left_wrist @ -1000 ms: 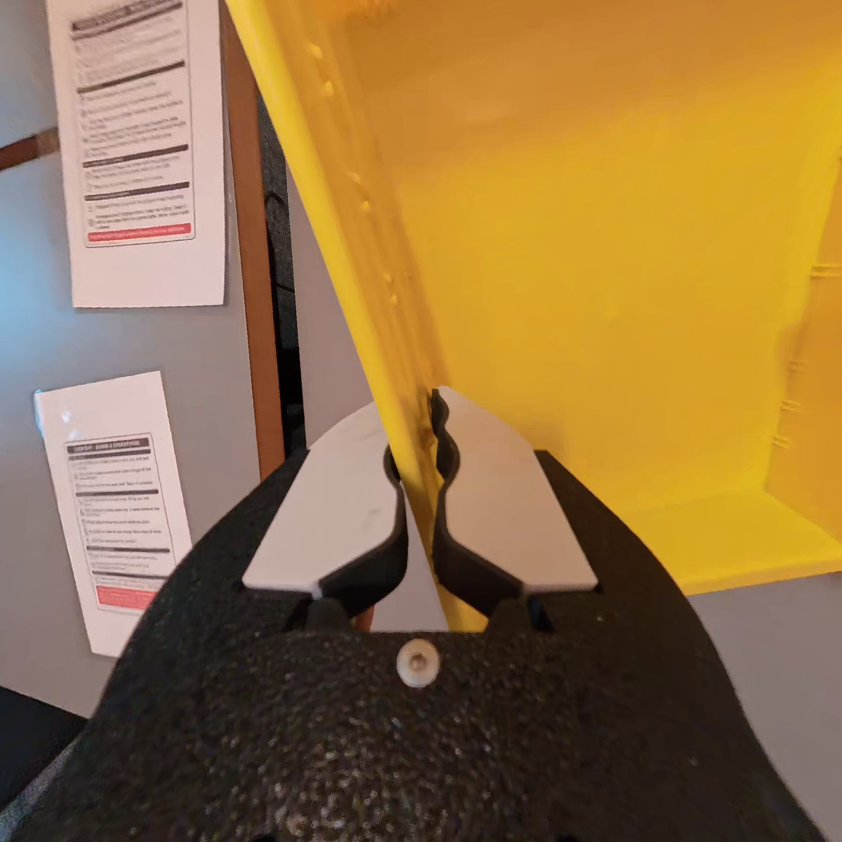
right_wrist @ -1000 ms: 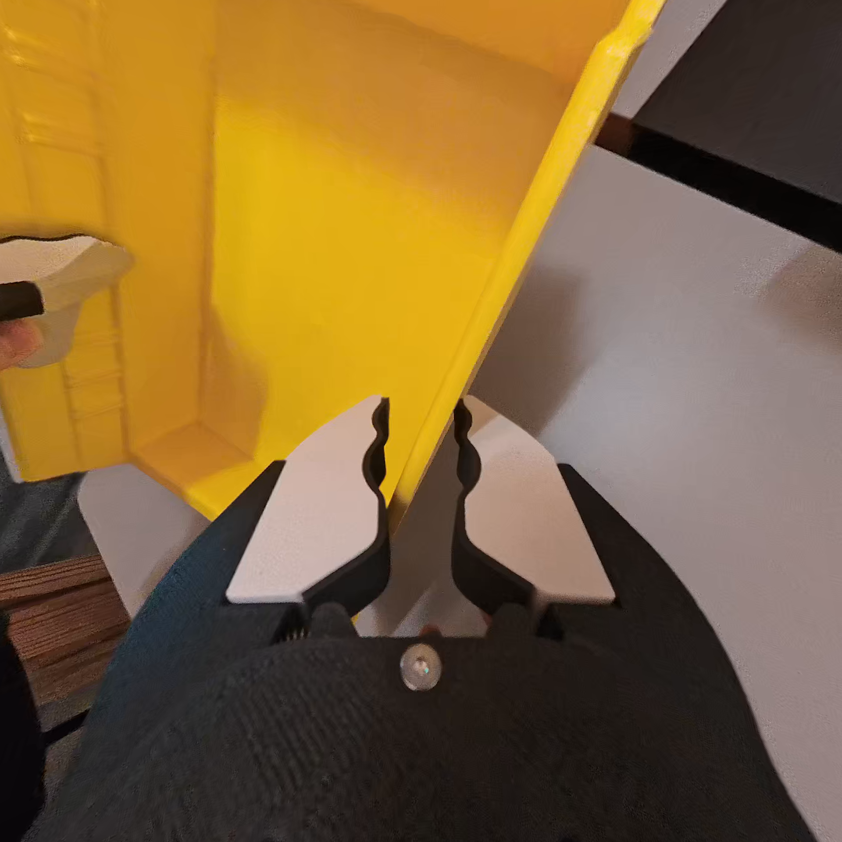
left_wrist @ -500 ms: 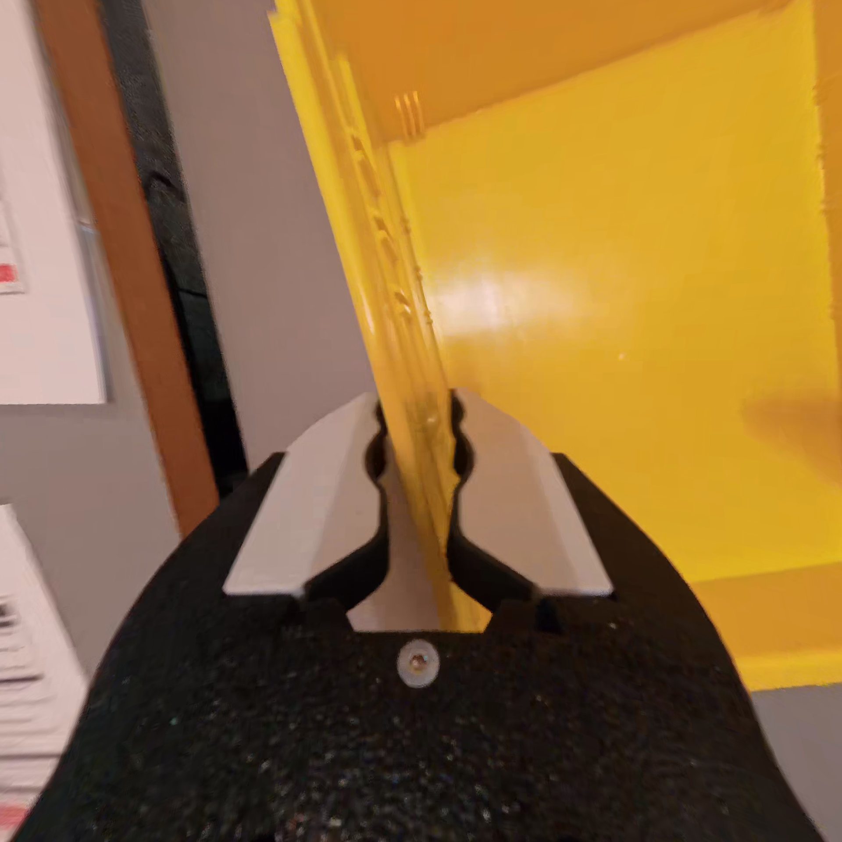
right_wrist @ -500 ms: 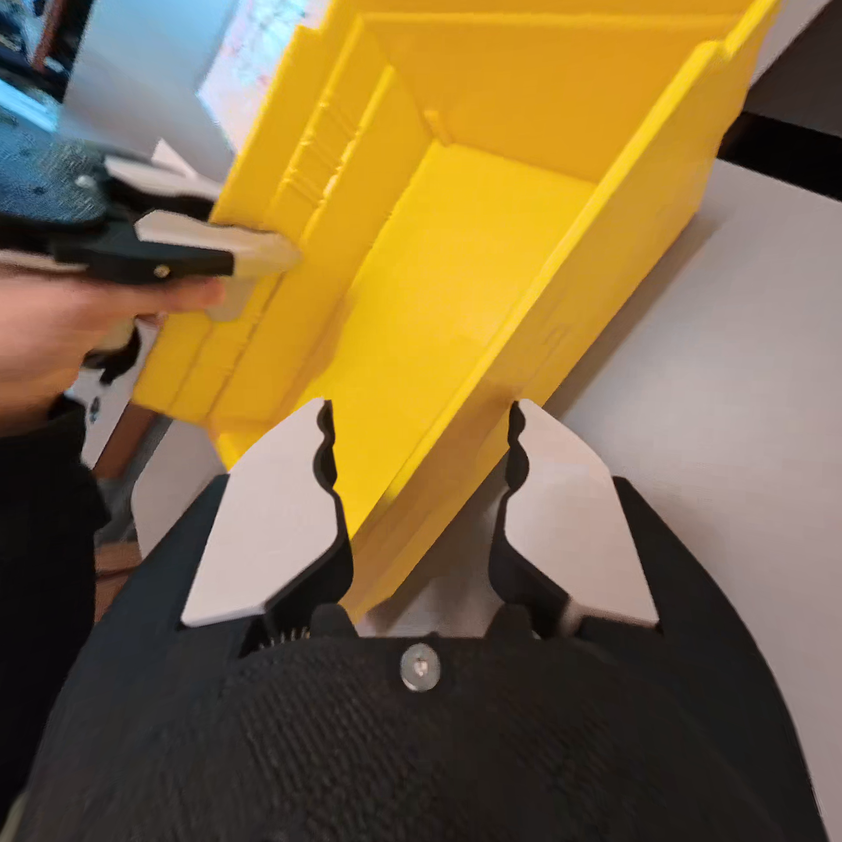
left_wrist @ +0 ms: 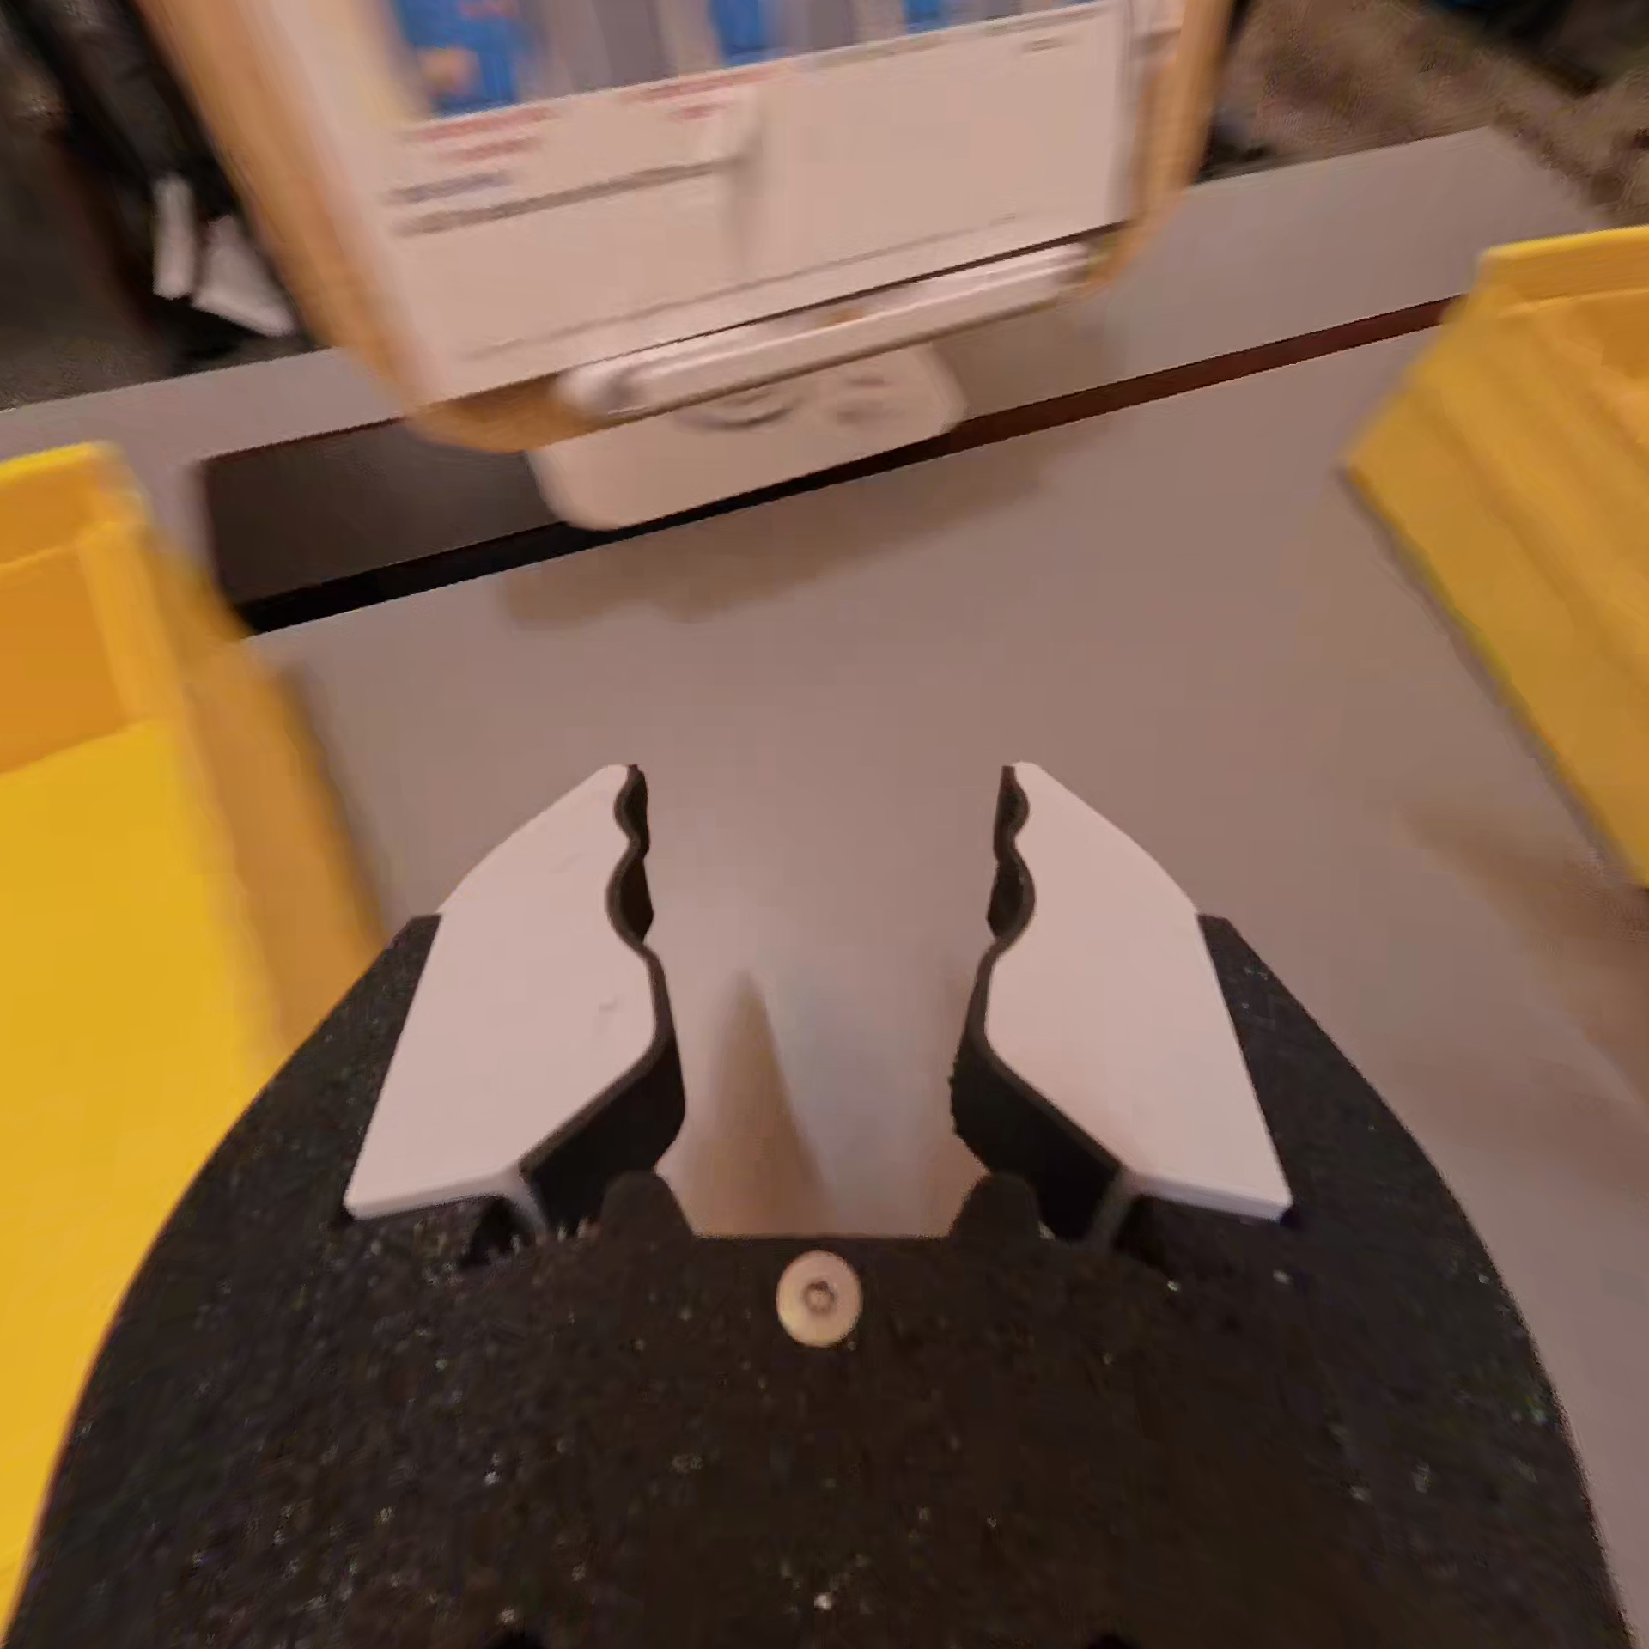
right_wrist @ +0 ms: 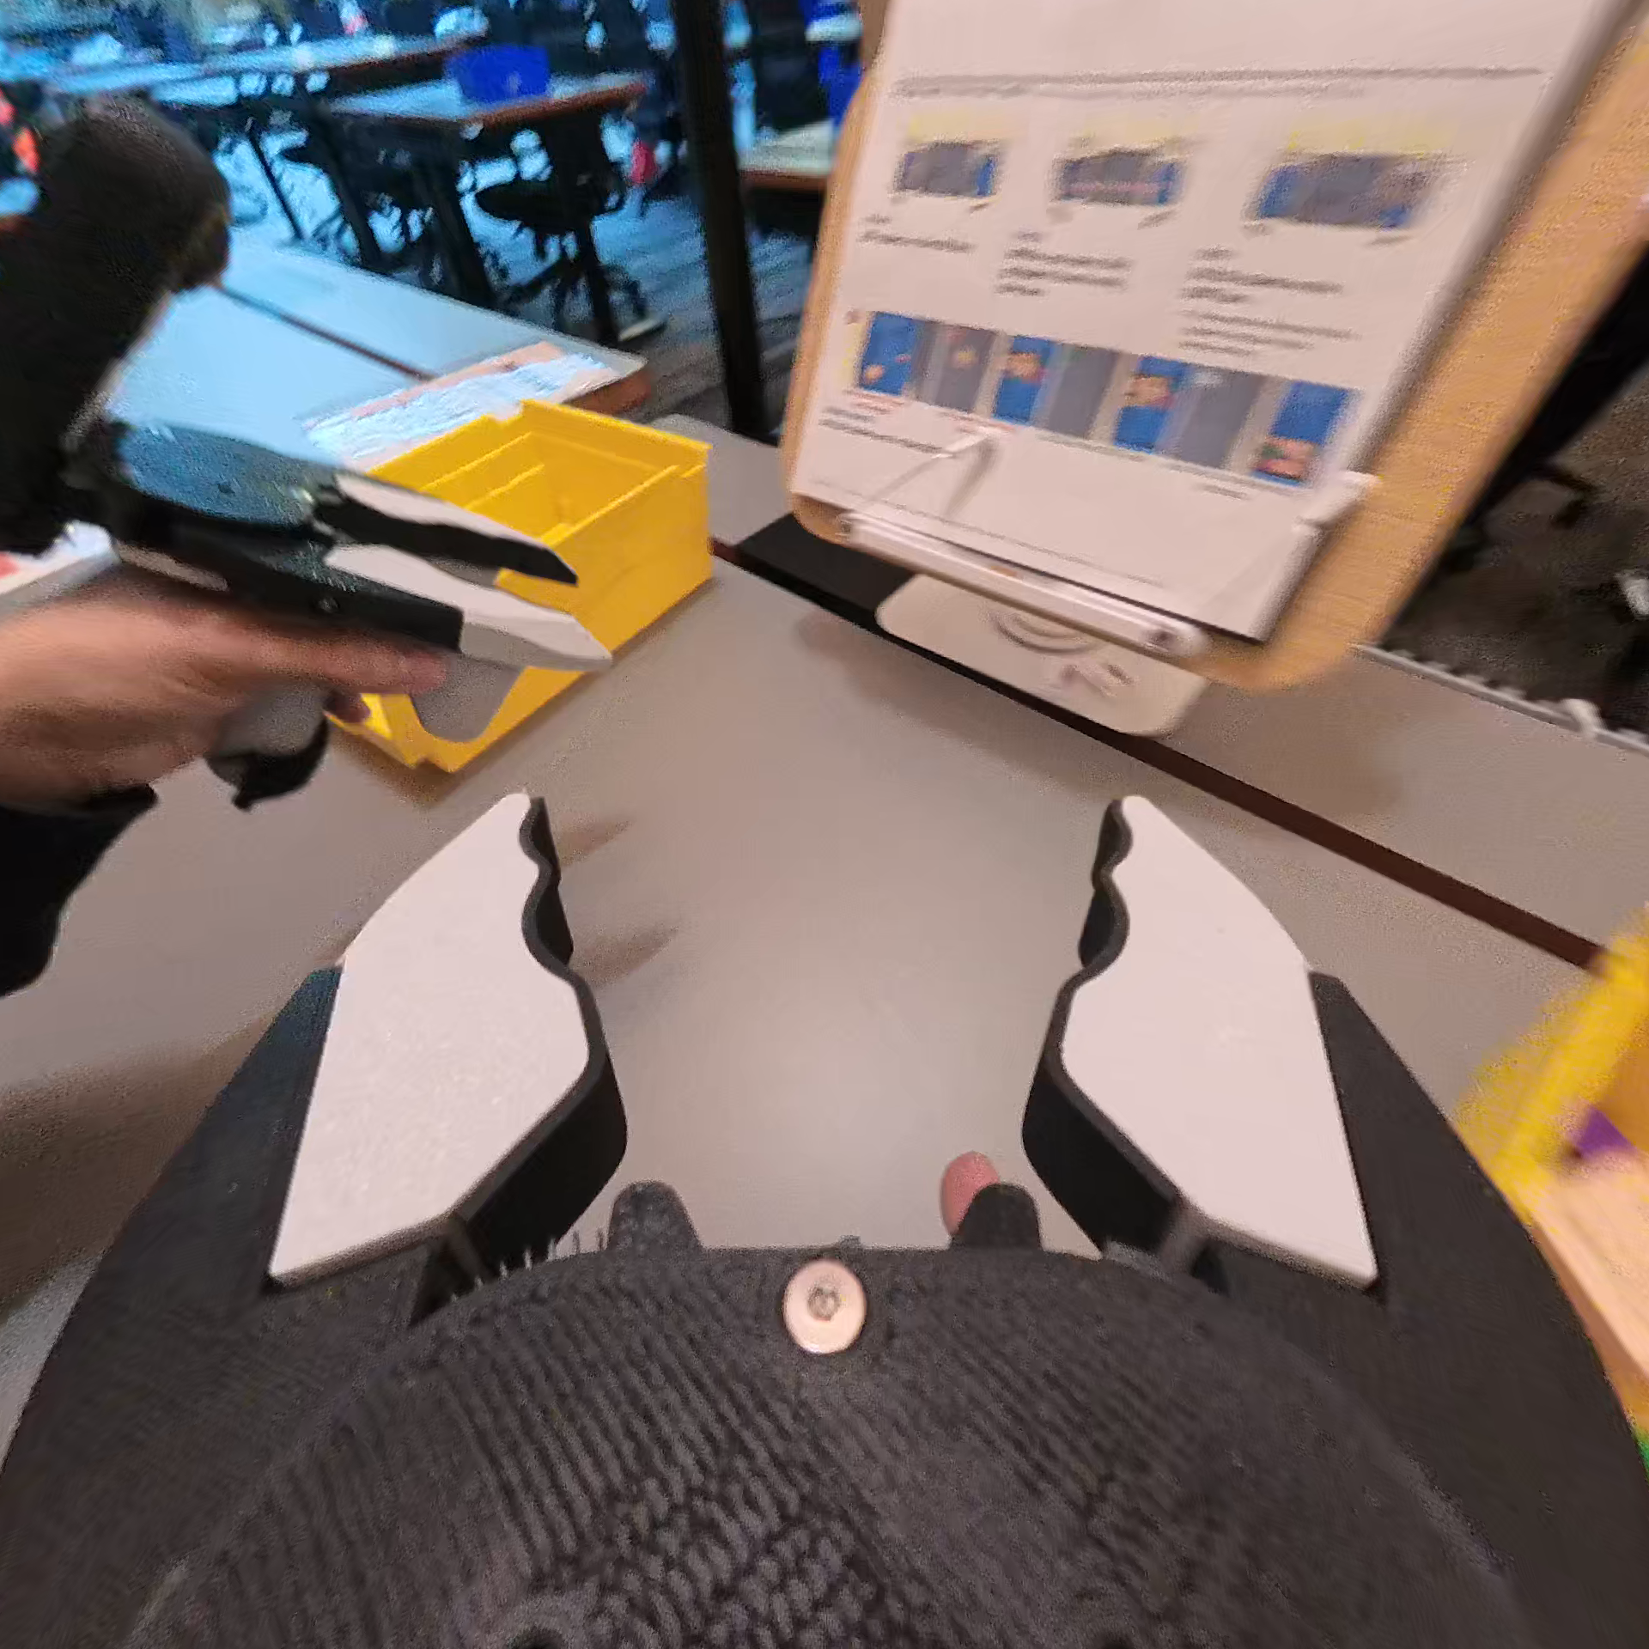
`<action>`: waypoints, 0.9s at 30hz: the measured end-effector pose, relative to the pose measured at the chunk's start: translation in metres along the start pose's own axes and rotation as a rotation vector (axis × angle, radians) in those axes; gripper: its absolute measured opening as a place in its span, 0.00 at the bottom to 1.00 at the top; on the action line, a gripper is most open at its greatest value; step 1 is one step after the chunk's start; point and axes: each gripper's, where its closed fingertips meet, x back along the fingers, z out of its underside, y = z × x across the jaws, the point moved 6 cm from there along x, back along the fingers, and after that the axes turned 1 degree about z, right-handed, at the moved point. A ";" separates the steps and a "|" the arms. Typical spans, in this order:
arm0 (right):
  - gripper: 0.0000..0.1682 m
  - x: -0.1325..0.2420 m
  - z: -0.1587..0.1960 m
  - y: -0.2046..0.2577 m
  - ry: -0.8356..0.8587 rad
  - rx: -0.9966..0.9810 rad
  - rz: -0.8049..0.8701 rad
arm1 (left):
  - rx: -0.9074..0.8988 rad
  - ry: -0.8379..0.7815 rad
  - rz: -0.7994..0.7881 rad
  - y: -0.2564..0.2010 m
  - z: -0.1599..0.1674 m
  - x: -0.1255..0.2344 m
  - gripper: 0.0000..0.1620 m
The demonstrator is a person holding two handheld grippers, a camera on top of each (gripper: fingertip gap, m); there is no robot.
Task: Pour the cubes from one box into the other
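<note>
Left wrist view sits just behind its own tool (left_wrist: 821, 785), low over the grey counter (left_wrist: 848, 678), facing a clipboard on a stand (left_wrist: 741, 223) at the far edge; yellow box (left_wrist: 116, 892) at frame left, second box (left_wrist: 1535, 535) at right, all blurred. Right wrist view looks from higher and further right over its tool (right_wrist: 825, 816), same heading, room beyond visible. Shared: counter (right_wrist: 803, 758), clipboard on a stand (right_wrist: 1115, 312), left-hand yellow box (right_wrist: 580, 517). Right view also catches the left tool (right_wrist: 571, 607) side-on.
</note>
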 end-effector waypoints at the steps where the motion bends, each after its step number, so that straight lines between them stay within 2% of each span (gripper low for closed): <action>1: 0.68 0.028 0.008 -0.014 -0.036 -0.009 0.032 | 0.000 -0.034 0.054 -0.030 0.000 -0.011 0.46; 5: 0.67 0.123 0.046 -0.059 -0.178 -0.057 0.144 | 0.084 -0.184 0.222 -0.131 -0.005 -0.040 0.49; 9: 0.64 0.188 0.082 -0.081 -0.307 -0.093 0.138 | 0.073 -0.340 0.253 -0.210 -0.007 -0.054 0.50; 12: 0.64 0.215 0.098 -0.096 -0.345 -0.086 0.110 | -0.025 -0.340 0.266 -0.258 -0.001 -0.064 0.50; 16: 0.63 0.235 0.113 -0.106 -0.304 -0.100 0.009 | -0.082 -0.299 0.243 -0.296 0.015 -0.072 0.51; 18: 0.62 0.244 0.123 -0.100 -0.288 -0.141 -0.053 | -0.111 -0.281 0.223 -0.311 0.022 -0.072 0.51; 23: 0.60 0.278 0.160 -0.073 -0.286 -0.245 -0.083 | -0.172 -0.320 0.247 -0.357 0.031 -0.068 0.51; 27: 0.58 0.317 0.187 -0.059 -0.211 -0.205 -0.056 | -0.187 -0.356 0.297 -0.402 0.045 -0.056 0.51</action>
